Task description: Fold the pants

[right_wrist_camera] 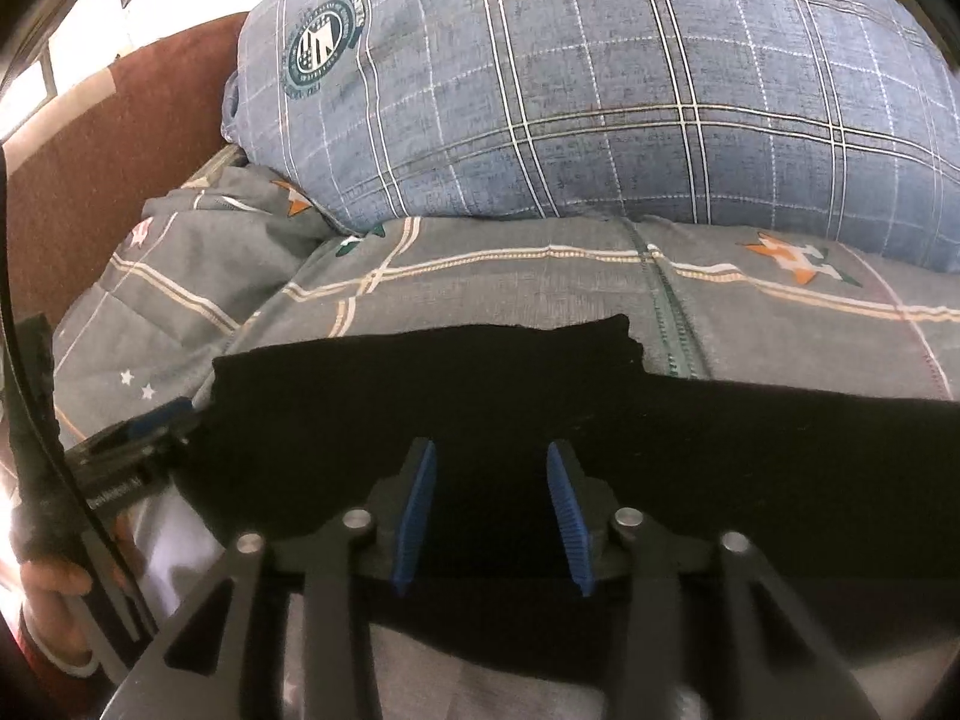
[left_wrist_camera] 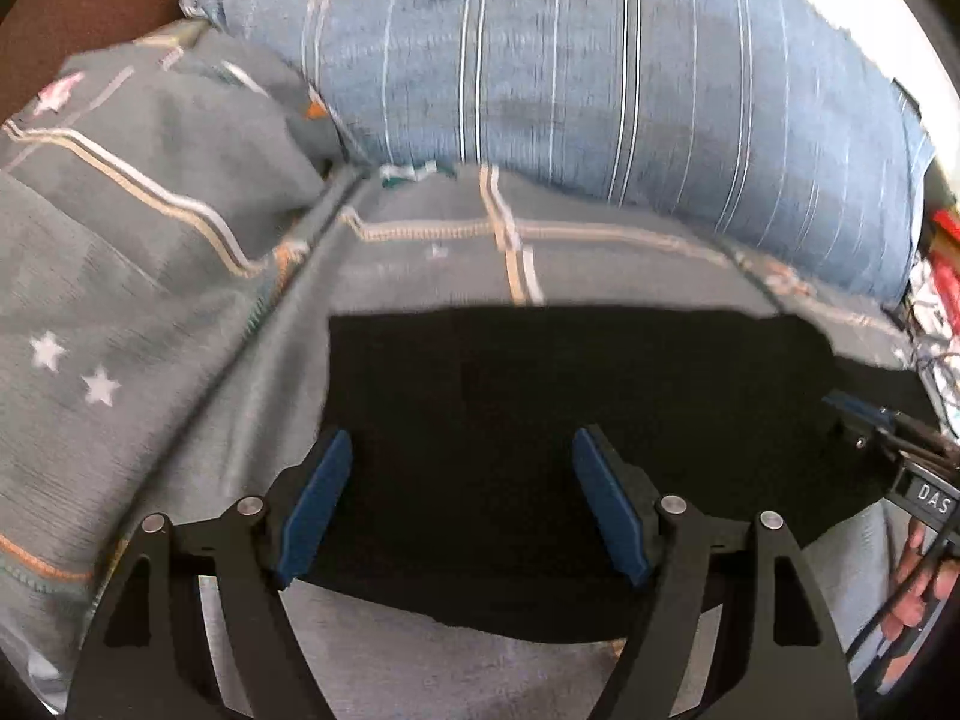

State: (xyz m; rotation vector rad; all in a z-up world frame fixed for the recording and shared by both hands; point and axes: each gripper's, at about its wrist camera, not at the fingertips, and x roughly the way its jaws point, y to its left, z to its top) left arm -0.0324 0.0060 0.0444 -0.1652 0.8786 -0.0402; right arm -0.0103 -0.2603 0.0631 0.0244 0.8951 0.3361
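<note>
Left wrist view: left gripper (left_wrist_camera: 462, 468) tilted down over black pants (left_wrist_camera: 576, 372), blue pads (left_wrist_camera: 318, 498) standing wide apart, nothing pinched between them, cloth only beneath. Pants lying flat on grey bedspread (left_wrist_camera: 180, 312) with star print and cream stripes. Far edge of pants straight, then stepping down at right. Blue plaid pillow (left_wrist_camera: 600, 72) behind, resting on bedspread, its near edge close to the pants but apart. Motion blur over much of this view. At far right edge, right gripper (left_wrist_camera: 864, 426) seen from the side, tip over the pants; fingers of a hand (left_wrist_camera: 918, 576) on its handle. Clutter of red and white at right rim, too blurred to name.

Right wrist view: right gripper (right_wrist_camera: 489, 468) also tilted down over pants (right_wrist_camera: 720, 450), jaws parted narrower than the left pair, no cloth between the pads (right_wrist_camera: 567, 516). Sharper here: pillow (right_wrist_camera: 600, 90) with round crest at its upper left, orange-and-green star on bedspread (right_wrist_camera: 480, 276). Brown headboard (right_wrist_camera: 120, 168) at left, barely seen from the other camera. Pants running off to the right as a long dark band, notch in far edge near centre. Left gripper (right_wrist_camera: 150, 426) at left edge, tip at the pants' left end; contact not clear. Hand (right_wrist_camera: 48, 582) below it, partly in a dark fingerless glove.
</note>
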